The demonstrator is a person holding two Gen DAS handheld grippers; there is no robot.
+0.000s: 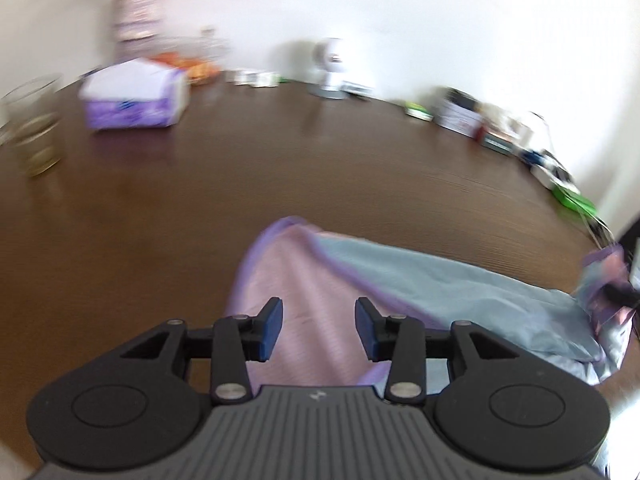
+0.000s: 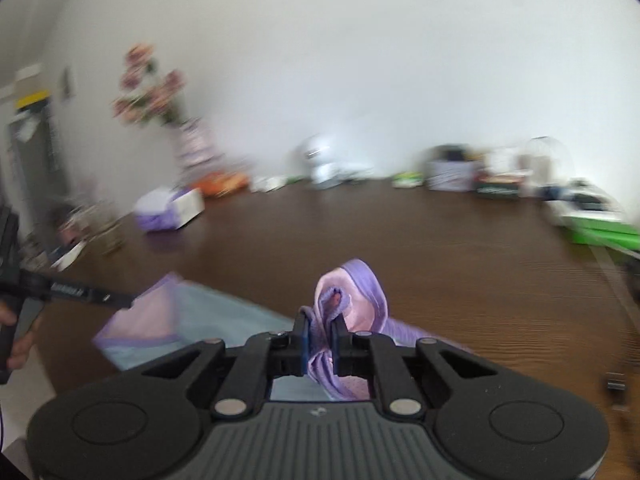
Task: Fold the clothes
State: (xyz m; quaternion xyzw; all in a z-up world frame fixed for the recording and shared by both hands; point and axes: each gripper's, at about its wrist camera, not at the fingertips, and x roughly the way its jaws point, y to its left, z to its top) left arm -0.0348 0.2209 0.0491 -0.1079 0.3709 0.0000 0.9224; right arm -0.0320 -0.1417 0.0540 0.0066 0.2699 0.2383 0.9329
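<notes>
Shirt (image 2: 352, 304) bunched in your right gripper (image 2: 320, 332), pinched tight, your left gripper (image 1: 319, 326) wide open over it, brown table (image 1: 280, 168).

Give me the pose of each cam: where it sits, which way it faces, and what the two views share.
Left wrist: sits on the left gripper, looking forward over the dark brown wooden table toward the white wall; jaws open above the pink, purple and pale blue garment.
Right wrist: sits on the right gripper, facing the same wall; jaws shut on a bunched purple edge of the garment; the left gripper and the person's hand show at left.
Shared: table, garment, purple-and-white tissue pack, white round fan, flower vase.
</notes>
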